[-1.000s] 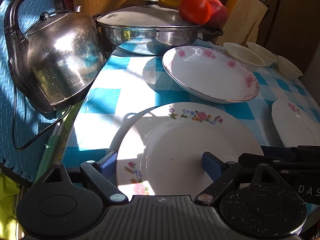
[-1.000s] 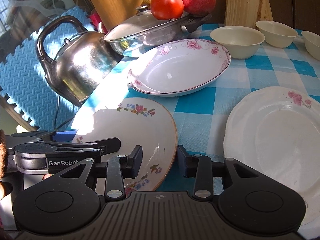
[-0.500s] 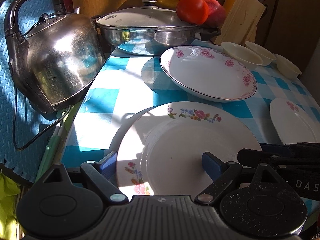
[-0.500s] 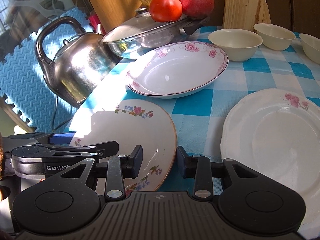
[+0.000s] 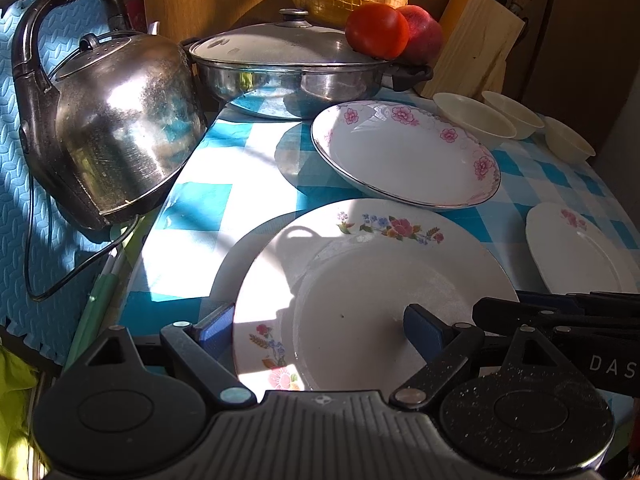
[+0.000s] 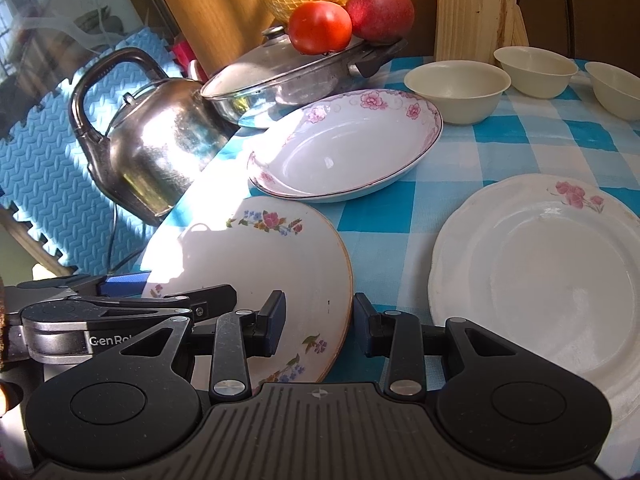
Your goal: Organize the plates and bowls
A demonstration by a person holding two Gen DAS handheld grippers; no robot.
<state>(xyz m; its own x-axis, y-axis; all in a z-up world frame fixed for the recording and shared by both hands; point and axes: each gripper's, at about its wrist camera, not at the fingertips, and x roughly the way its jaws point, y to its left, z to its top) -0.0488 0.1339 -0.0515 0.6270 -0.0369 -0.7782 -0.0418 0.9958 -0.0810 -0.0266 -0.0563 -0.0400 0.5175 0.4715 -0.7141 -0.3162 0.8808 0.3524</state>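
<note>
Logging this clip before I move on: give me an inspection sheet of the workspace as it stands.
Surface: blue-and-white checked tablecloth.
Job's things: flowered plate, deep pink-rimmed dish, white plate, three cream bowls.
Clutter: kettle, lidded pan with tomato, knife block.
Grippers: left gripper and right gripper open, straddling the flowered plate's edges.
Cables: kettle cord.
Surroundings: blue foam mat.

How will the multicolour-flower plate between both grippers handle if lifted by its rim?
The flower plate looks like glazed ceramic: probably rigid, fairly heavy for its size, and breakable. Its glossy surface may slip against the blue pads. The left gripper and right gripper both straddle its near edge, jaws open, so a one-sided rim grip would likely let it droop.
</note>
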